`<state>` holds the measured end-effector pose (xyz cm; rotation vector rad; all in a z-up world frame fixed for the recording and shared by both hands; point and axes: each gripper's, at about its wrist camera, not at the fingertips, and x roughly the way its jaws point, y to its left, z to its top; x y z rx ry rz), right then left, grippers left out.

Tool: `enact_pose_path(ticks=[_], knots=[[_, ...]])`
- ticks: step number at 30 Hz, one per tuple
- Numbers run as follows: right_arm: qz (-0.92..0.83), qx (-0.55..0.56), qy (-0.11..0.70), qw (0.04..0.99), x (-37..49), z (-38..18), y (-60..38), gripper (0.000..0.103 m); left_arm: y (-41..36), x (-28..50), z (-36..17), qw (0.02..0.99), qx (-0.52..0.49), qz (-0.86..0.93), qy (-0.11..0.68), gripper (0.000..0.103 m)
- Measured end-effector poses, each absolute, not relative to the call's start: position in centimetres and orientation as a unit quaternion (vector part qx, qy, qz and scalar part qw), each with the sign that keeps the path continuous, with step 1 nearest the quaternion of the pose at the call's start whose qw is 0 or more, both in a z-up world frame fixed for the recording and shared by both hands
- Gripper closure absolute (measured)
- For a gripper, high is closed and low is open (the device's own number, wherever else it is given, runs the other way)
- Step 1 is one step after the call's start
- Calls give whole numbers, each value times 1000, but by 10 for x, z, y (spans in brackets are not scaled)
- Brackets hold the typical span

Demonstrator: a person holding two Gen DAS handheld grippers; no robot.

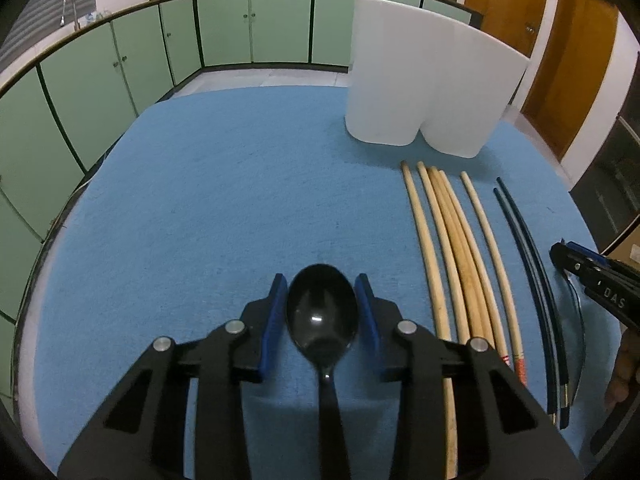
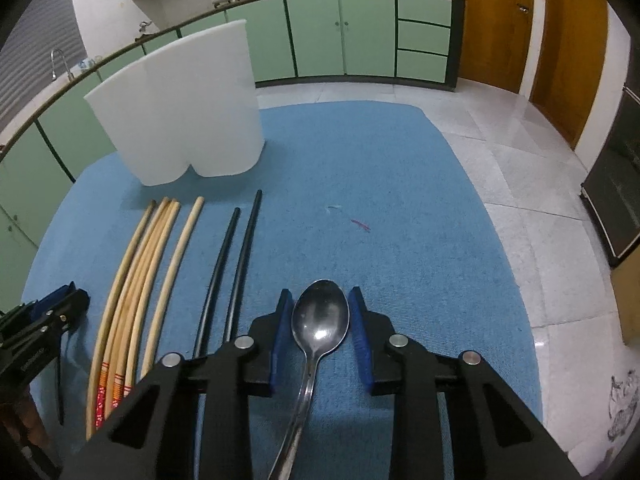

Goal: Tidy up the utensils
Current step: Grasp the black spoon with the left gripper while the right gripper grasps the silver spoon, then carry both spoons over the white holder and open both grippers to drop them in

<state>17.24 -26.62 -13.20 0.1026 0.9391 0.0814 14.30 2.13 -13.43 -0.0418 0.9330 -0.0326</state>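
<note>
Starting on the left: the left tongs (image 1: 321,284) are narrowed around the black spoon (image 1: 322,312), and their blue pads look snug against both edges of its glossy plastic bowl. The bowl faces up and the handle runs straight back under the tongs, so the spoon's long axis follows the fingers. Everything sits on a blue cloth (image 1: 200,200) with a fuzzy, felt-like nap. Moving right of those tongs, there's a row of pale wooden chopsticks (image 1: 460,248), slim and round with red-patterned butts, then a pair of thin dark chopsticks (image 1: 524,240), all lying parallel to the spoons with their tips pointing away. Further right again, the right tongs (image 2: 320,294) are just as narrow on the steel spoon (image 2: 320,320), a shiny, scuffed metal bowl gripped at its sides, with the handle trailing back between the fingers. The target looks like the white holder (image 1: 420,80), a tall, smooth, two-lobed matte plastic tub standing beyond the chopstick tips. It's ahead and to the right of the left tongs, ahead and to the left of the right ones, and neither looks clearly closer. I can't see inside it, so which compartment takes spoons is anyone's guess.
</note>
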Motion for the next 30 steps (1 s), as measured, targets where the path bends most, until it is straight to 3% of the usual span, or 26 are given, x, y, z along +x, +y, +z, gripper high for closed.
enact_pose_path(ticks=[4,17,30], knots=[[57,65,434,897,163,-126,-272,75,19,135,-128,904,-26,-25,427,70],[117,83,270,952,122,-46,-293,75,13,113,-67,952,-50,-45,298,70],[151,87,176,969,171,36,-304,75,5,174,16,977,-73,-79,186,70]])
